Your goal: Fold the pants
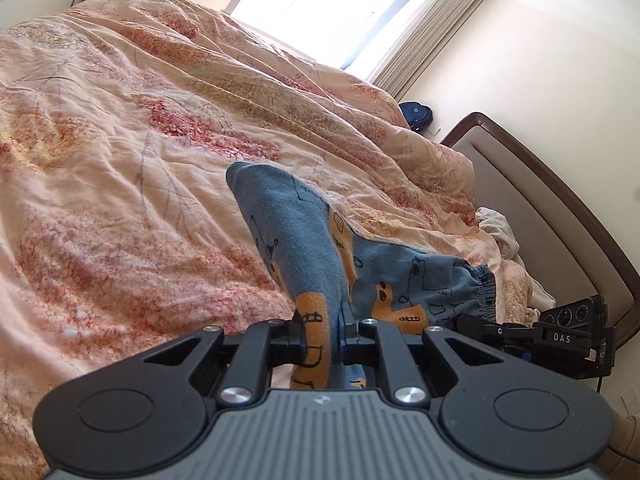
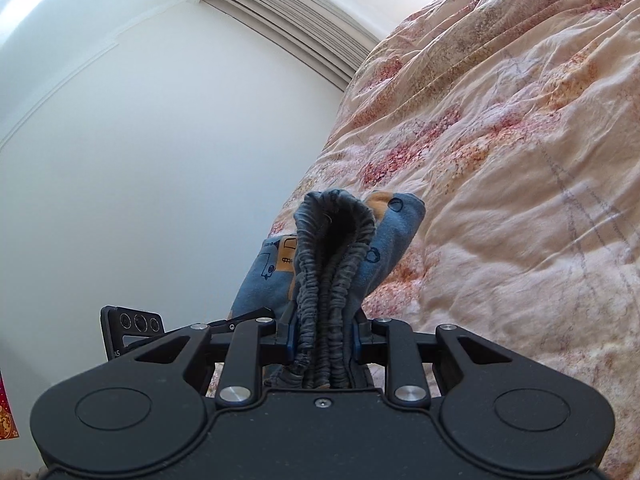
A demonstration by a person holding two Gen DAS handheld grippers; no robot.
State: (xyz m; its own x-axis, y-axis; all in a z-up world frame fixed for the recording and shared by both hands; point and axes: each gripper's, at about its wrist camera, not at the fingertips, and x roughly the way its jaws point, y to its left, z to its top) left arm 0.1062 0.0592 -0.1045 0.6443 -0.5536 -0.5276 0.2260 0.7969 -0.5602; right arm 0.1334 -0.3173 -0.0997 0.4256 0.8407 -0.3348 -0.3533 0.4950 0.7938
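Note:
The pants (image 1: 296,240) are small, blue with orange patches and black line drawings. My left gripper (image 1: 320,340) is shut on a leg end of them, and the fabric stands up between the fingers above the bed. The elastic waistband (image 1: 480,292) shows at the right, by the other gripper's body (image 1: 560,340). In the right wrist view my right gripper (image 2: 324,344) is shut on the bunched grey elastic waistband (image 2: 332,264) of the pants (image 2: 384,236), held up off the bed. The left gripper's body (image 2: 136,328) shows at the left.
A rumpled pink floral duvet (image 1: 140,140) covers the bed and also shows in the right wrist view (image 2: 520,160). A padded headboard (image 1: 560,208) and white cloth (image 1: 496,224) are at the right. A window with curtains (image 1: 432,28) is behind, and a white wall (image 2: 140,160).

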